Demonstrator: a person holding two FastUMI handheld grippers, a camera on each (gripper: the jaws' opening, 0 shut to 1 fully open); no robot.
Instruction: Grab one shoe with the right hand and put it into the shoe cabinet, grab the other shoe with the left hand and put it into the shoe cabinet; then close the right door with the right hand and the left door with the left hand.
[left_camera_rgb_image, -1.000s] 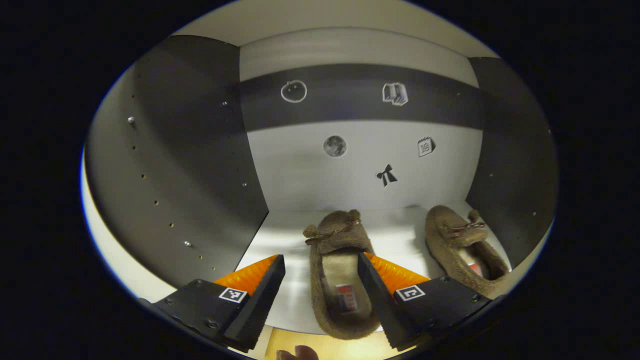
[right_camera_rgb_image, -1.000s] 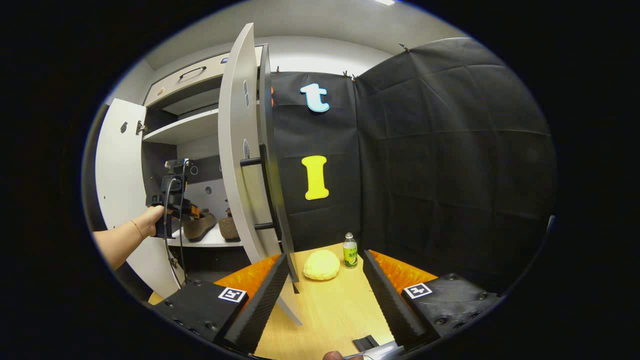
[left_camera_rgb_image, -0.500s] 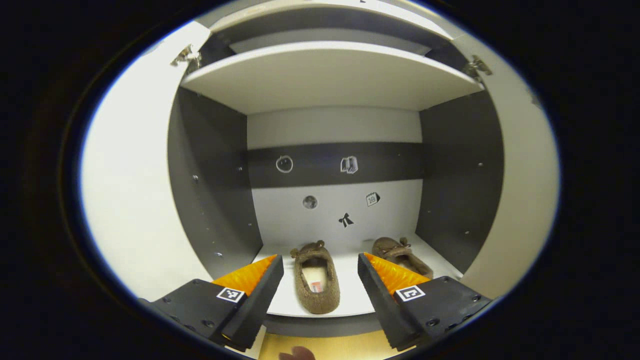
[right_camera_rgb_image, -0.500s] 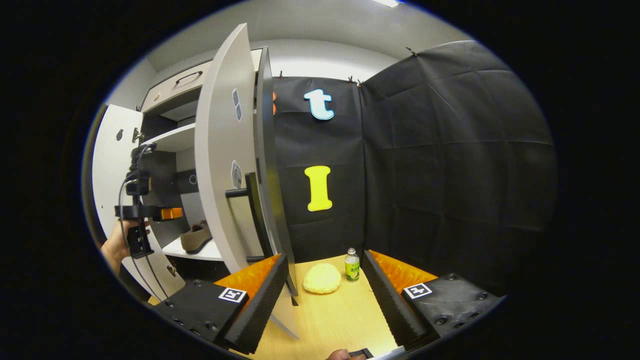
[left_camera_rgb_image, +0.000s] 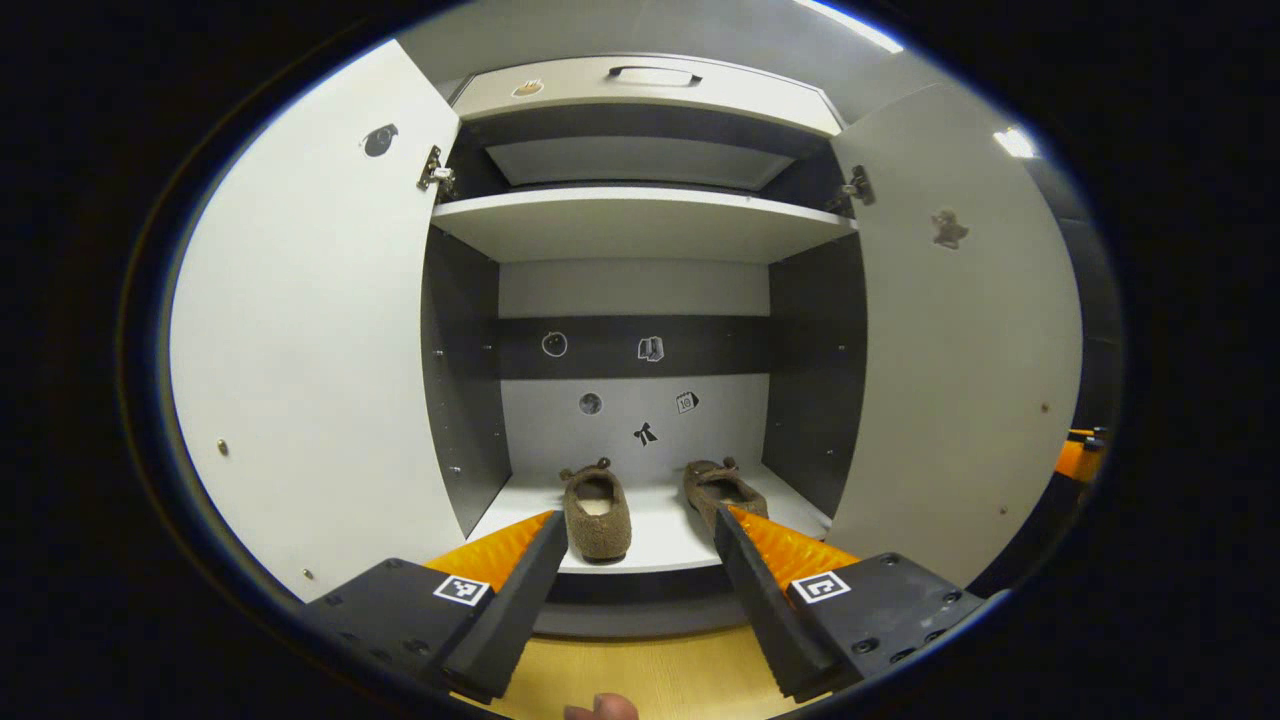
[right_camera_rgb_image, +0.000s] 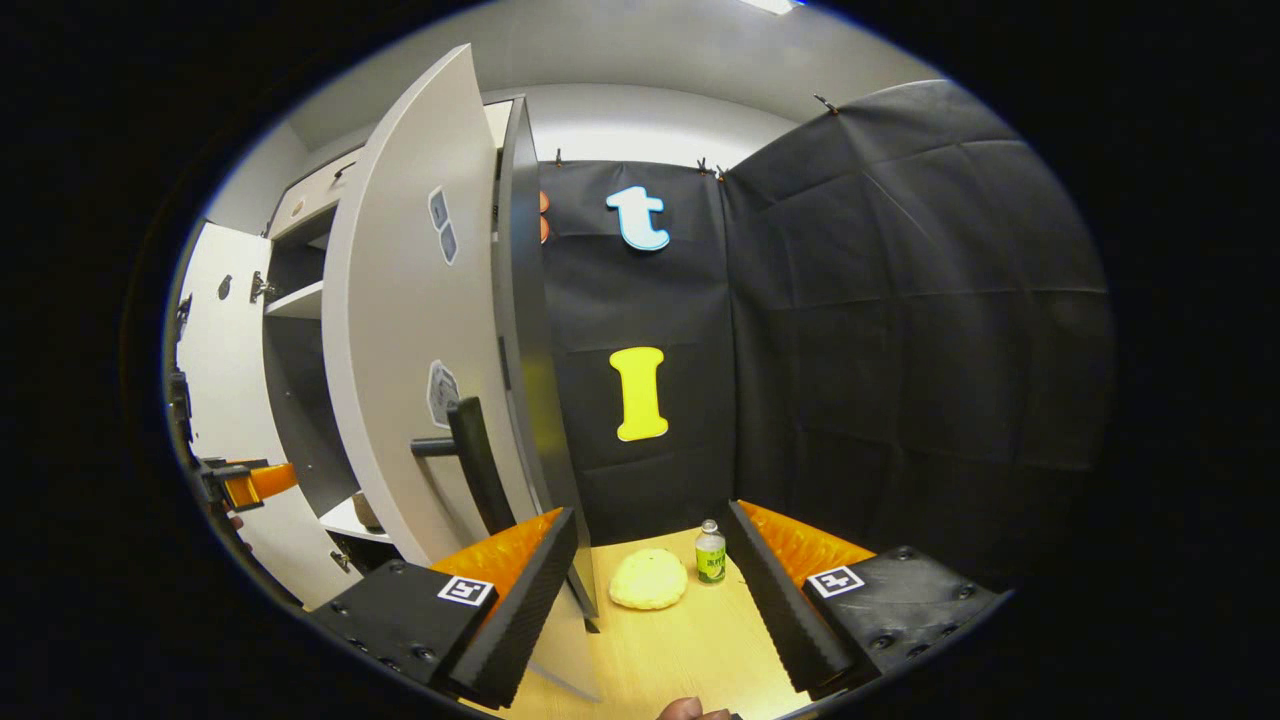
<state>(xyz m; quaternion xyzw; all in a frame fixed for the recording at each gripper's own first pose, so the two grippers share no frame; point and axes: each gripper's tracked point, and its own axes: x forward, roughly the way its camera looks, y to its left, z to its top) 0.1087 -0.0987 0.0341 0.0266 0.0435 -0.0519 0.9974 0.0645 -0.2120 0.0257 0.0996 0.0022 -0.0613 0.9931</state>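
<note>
The left gripper (left_camera_rgb_image: 640, 570) is wide open and holds nothing, facing the cabinet (left_camera_rgb_image: 640, 225). Beyond it, both shoes (left_camera_rgb_image: 597, 510) (left_camera_rgb_image: 718, 485) sit side by side on the low shelf (left_camera_rgb_image: 655, 545), between the open left door (left_camera_rgb_image: 310, 330) and right door (left_camera_rgb_image: 950, 350). The right gripper (right_camera_rgb_image: 650, 585) gapes empty beside the right door's handle (right_camera_rgb_image: 475, 465), over a wooden table (right_camera_rgb_image: 680, 650) with a bun (right_camera_rgb_image: 648, 580) and a bottle (right_camera_rgb_image: 710, 553).

Walls: black cloth (right_camera_rgb_image: 900, 300) draped behind and to the side, pale grey wall (right_camera_rgb_image: 650, 110) above it.
Floor: light wood surface (right_camera_rgb_image: 680, 640).
Light: ceiling strip (left_camera_rgb_image: 850, 25) lit, bright.
Clutter: yellow bun-like lump (right_camera_rgb_image: 648, 578), small green-labelled bottle (right_camera_rgb_image: 710, 552) just beside it.
</note>
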